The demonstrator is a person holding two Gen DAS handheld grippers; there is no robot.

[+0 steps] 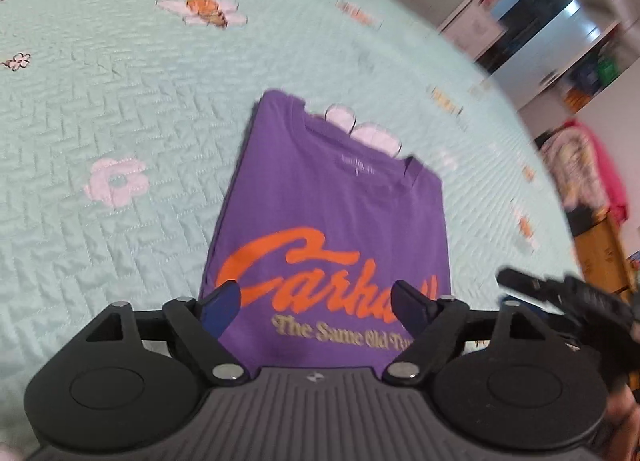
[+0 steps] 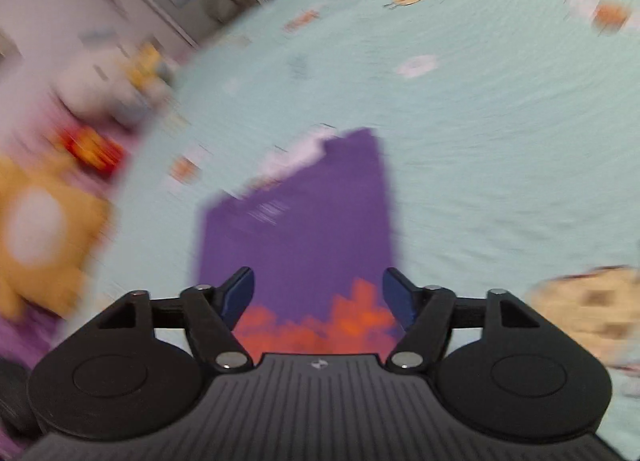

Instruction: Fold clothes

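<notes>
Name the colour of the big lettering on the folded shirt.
Orange lettering on the purple shirt; clearest in left wrist view.

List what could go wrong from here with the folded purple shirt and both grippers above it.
1. The left hand-held gripper hangs open over the purple T-shirt; a low fingertip could snag the top layer and undo the fold.
2. The right hand-held gripper, also open, gives a heavily blurred view, so its aim is uncertain.
3. The two grippers are close together and could bump.

right gripper (image 2: 318, 297): jaws apart, empty | purple shirt (image 2: 304, 229): folded, on mint quilt (image 2: 500, 141) | blurred
</notes>
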